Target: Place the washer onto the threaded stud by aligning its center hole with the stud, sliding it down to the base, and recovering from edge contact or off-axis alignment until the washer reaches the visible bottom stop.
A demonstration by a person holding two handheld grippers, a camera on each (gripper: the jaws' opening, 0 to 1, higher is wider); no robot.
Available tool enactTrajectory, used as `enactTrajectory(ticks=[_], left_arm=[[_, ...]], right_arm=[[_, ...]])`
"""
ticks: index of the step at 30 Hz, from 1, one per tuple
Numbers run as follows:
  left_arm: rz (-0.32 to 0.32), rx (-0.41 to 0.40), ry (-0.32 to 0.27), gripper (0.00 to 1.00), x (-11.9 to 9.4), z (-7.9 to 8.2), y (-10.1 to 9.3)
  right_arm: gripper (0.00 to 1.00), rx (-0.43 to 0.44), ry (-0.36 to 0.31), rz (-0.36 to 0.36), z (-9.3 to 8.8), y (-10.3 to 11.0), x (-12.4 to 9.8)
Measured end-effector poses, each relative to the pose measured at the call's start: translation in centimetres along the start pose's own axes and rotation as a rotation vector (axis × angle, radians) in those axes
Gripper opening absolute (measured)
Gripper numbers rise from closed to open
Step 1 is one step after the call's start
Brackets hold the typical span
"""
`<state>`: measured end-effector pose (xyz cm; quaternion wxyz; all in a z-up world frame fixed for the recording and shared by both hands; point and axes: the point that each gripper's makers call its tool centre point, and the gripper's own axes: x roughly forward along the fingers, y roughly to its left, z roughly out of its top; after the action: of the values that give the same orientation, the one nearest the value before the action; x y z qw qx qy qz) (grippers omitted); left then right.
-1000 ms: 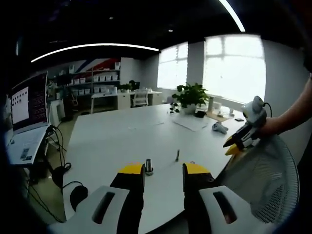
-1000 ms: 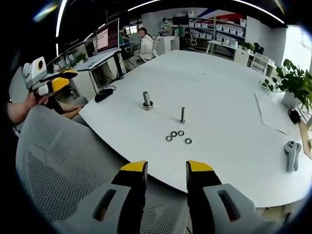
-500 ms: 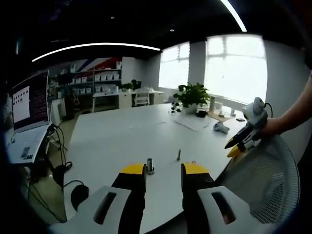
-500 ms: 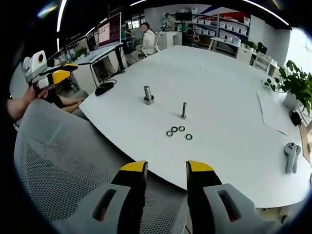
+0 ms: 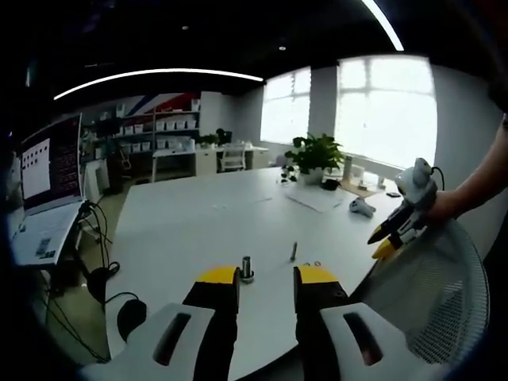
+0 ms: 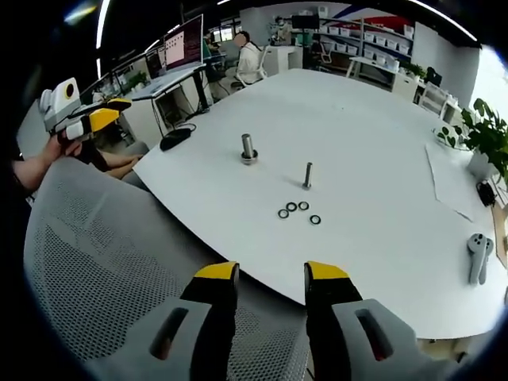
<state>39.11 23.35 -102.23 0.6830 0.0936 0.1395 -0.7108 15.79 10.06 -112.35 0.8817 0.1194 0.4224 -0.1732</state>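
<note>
Here, washers (image 6: 298, 211) tiny, stud (image 6: 308, 175) threads unreadable

The broad round table (image 6: 373, 135) is plain white, and the four small ring washers (image 6: 298, 211) near its front edge are dark with pale centres. The slim upright threaded stud (image 6: 308, 174) and the thicker stud with a collar (image 6: 248, 148) are dull grey metal. The mesh-backed chair (image 6: 103, 270) is pale grey with a fine dotted weave. Both grippers, right (image 6: 267, 278) and left (image 5: 266, 279), have yellow tips over black and grey.
</note>
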Motion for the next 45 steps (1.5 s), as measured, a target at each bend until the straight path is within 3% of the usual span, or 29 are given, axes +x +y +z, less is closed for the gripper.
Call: enactTrajectory(ticks=[5, 7, 10, 17, 19, 21, 26, 33, 45], left_arm=[[0.006, -0.011, -0.016, 0.24, -0.1, 0.5, -0.1], [0.007, -0.017, -0.011, 0.25, -0.1, 0.5, -0.1], [-0.001, -0.012, -0.01, 0.25, 0.1, 0.4, -0.2], [0.0, -0.005, -0.016, 0.25, 0.0, 0.7, -0.4], [-0.001, -0.006, -0.014, 0.25, -0.1, 0.6, -0.4], [0.004, -0.012, -0.011, 0.24, -0.1, 0.6, -0.2], [0.0, -0.003, 0.005, 0.24, -0.1, 0.3, -0.3], [-0.001, -0.01, -0.003, 0.24, -0.2, 0.4, -0.2], [-0.001, -0.009, 0.015, 0.23, -0.3, 0.0, -0.2]], right_arm=[[0.36, 0.015, 0.01, -0.013, -0.2, -0.3, -0.1], [0.36, -0.009, 0.029, -0.009, -0.1, 0.4, -0.4], [0.36, -0.075, 0.081, -0.046, -0.9, -0.8, -0.3], [0.37, -0.045, 0.078, -0.025, -0.8, -0.6, -0.1], [0.39, -0.046, 0.136, 0.011, -1.3, -0.1, 0.3], [0.39, -0.077, 0.168, -0.002, -1.6, -0.9, 1.0], [0.39, -0.088, 0.149, -0.006, 0.3, -1.5, 1.2], [0.39, -0.094, 0.139, -0.007, 1.6, -1.5, 2.9], [0.37, -0.127, 0.186, -0.007, 2.4, -2.1, 6.5]])
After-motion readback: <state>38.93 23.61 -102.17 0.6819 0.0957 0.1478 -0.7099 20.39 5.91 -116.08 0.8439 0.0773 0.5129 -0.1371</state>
